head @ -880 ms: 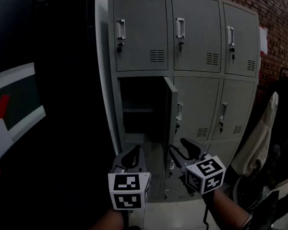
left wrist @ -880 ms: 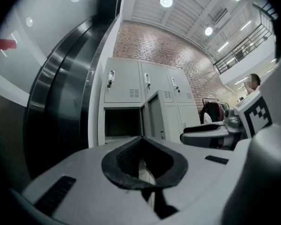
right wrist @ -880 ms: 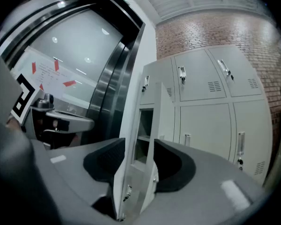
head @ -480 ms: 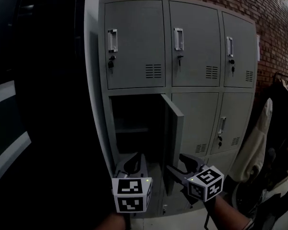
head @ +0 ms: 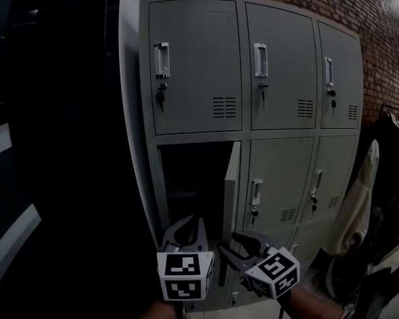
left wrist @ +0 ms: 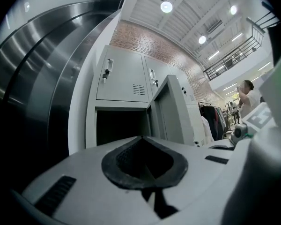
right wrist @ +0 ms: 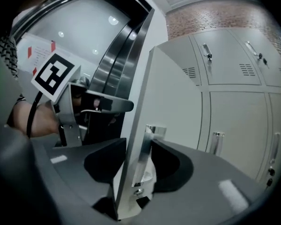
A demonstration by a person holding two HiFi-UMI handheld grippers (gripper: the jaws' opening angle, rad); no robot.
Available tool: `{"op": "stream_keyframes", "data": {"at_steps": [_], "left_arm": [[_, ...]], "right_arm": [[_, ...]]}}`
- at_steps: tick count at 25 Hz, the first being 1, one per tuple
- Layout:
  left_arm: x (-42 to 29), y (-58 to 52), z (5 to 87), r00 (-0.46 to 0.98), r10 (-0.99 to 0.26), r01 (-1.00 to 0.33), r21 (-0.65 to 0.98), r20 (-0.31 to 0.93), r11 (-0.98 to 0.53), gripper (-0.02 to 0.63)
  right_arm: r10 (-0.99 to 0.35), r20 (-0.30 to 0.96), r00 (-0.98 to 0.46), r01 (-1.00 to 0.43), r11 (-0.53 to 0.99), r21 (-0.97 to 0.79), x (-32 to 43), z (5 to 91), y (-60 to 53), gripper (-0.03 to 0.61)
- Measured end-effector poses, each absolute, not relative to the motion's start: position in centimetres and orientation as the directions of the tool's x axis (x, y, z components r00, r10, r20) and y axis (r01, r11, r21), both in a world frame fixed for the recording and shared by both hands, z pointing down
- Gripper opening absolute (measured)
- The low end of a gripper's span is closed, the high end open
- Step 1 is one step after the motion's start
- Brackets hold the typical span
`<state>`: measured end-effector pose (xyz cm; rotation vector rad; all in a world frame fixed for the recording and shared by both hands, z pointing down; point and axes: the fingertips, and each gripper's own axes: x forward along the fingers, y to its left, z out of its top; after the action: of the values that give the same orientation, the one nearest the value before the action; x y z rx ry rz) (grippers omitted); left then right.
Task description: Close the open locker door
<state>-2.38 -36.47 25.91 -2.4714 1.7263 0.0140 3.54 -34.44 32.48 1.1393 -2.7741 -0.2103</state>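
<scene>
The lockers (head: 279, 78) stand as a grey bank against a brick wall (head: 386, 25), three columns wide. The open door (head: 231, 178) belongs to the left column's middle row, at 12 o'clock from both grippers. It is an upright panel with a vertical long axis, hinged on the right side of its dark opening. It swings out roughly square to the locker front, so the head view shows it almost edge-on, its free edge pointing toward 6 o'clock.

The right gripper (head: 243, 248) is at the door's lower part. In its own view the jaws straddle the free edge – one pad (right wrist: 103, 165) against the inner side, the other against the outer face, where the metal handle (right wrist: 147, 144) sits. They are held partly apart by the door's thickness and clamp it. The door's outer face (right wrist: 173, 116) runs off toward 1 o'clock.

The left gripper (head: 186, 231) hangs just beside the right one at its 9 o'clock, below the opening. Its jaws are pressed together with nothing between them – its own view shows the black pads (left wrist: 131, 172) meeting, with the door (left wrist: 171, 111) beyond at 12 o'clock.

Coats (head: 359, 198) hang at 3 o'clock from the lockers.
</scene>
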Motion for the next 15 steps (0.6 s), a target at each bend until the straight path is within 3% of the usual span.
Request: {"op": "stream_keyframes", "data": {"at_steps": [9,15], "left_arm": [[-5.2,-37.0,24.5,0.39,-0.916,-0.917,-0.129,-0.097,-0.377,0.005],[-5.1,-38.4,23.2,0.488,-0.87,-0.871,-0.11,-0.074,-0.479,0.005]], "right_arm": [[-0.681,0.067,-0.729,-0.668,0.729,0.148,-4.0,32.6,-38.2,0.133],[-0.7,0.065,-0.711,-0.688,0.712,0.14,-7.8,32.6,-41.8,0.13]]}}
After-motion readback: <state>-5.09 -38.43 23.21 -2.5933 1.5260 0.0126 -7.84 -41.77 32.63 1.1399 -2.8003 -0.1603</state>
